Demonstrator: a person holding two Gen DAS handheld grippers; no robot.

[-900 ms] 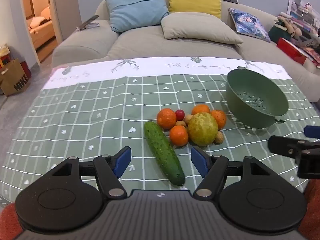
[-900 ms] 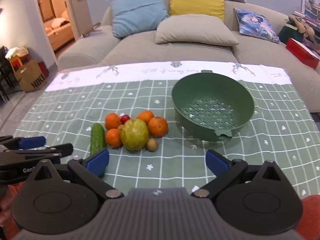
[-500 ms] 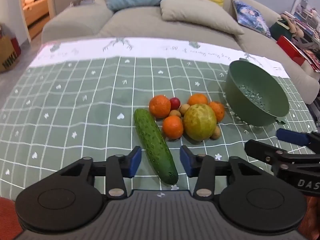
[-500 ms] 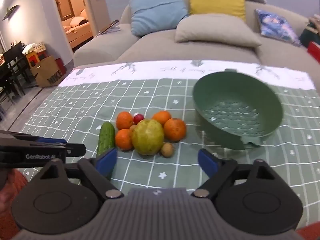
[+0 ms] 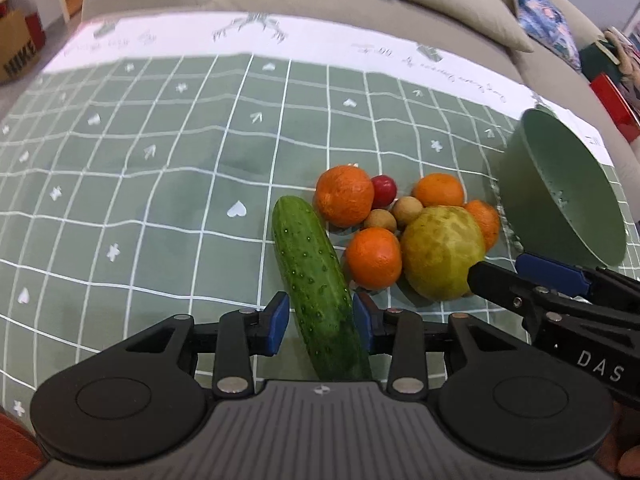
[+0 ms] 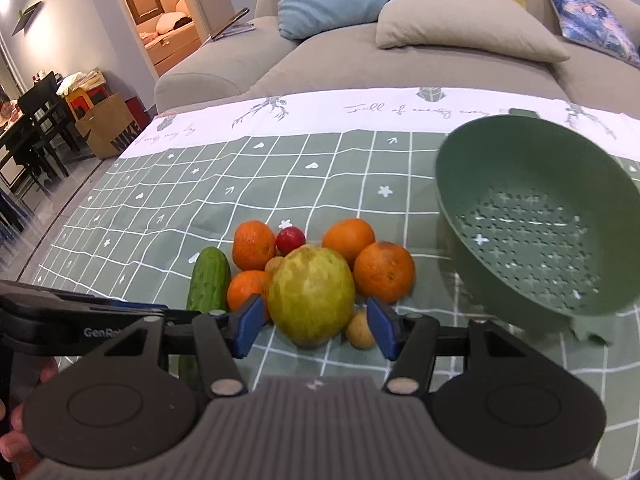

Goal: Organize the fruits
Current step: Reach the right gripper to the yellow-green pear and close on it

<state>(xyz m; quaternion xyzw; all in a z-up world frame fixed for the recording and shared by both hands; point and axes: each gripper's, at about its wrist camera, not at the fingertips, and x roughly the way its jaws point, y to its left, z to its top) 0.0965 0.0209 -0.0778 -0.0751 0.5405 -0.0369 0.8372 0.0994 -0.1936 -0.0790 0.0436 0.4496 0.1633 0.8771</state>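
A green cucumber (image 5: 316,284) lies on the checked cloth next to a pile of several oranges (image 5: 344,196), a red fruit (image 5: 384,190), small brown fruits (image 5: 380,220) and a large yellow-green fruit (image 5: 442,254). My left gripper (image 5: 320,322) straddles the cucumber's near end; its right pad touches it and a narrow gap shows at the left pad. My right gripper (image 6: 316,326) is open around the yellow-green fruit (image 6: 310,294), with gaps on both sides. A green colander (image 6: 536,216) stands at the right.
A small brown fruit (image 6: 360,334) lies just inside my right gripper's right finger. The table's far edge meets a beige sofa (image 6: 400,52) with cushions. The right gripper's arm (image 5: 560,300) crosses the left wrist view at the right.
Both grippers moved forward and down to the fruit. The left jaws narrowed around the cucumber; the right jaws narrowed around the yellow-green fruit.
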